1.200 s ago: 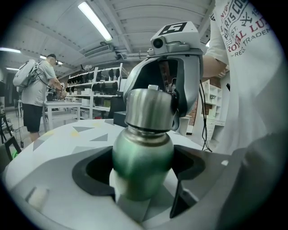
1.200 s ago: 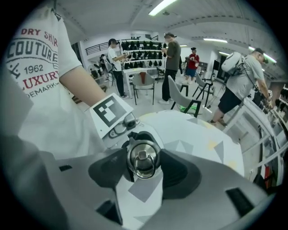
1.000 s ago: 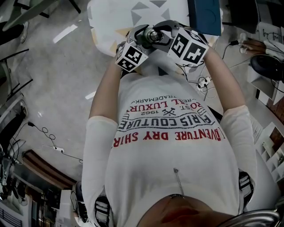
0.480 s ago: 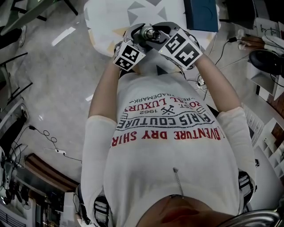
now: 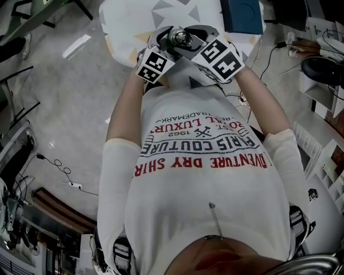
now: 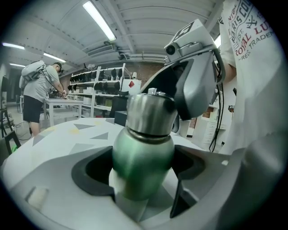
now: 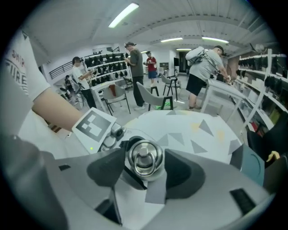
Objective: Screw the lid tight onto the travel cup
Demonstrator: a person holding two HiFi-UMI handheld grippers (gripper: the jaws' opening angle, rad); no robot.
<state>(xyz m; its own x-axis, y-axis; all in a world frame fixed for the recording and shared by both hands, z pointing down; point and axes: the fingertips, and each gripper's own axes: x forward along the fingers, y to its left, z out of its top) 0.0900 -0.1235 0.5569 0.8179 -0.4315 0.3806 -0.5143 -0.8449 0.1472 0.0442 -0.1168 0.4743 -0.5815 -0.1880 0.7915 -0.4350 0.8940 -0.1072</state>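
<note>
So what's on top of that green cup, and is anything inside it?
A steel lid sits on the green travel cup, with a metal ring on its crown. The lid covers the cup's mouth, so whatever is inside cannot be seen.

White tabletop (image 5: 126,24) patterned with grey triangles and yellow marks. Dark blue box (image 5: 243,12) at its right edge. Grey floor (image 5: 54,96) with a loose cable (image 5: 54,159) at left. Background: shelving (image 7: 110,58) stocked with dark items, grey chairs (image 7: 150,96) in front of it, several people standing. One person (image 6: 38,90) wearing a backpack stands at a white table (image 6: 63,104). Strip lights (image 6: 101,20) on the ceiling, lit.
</note>
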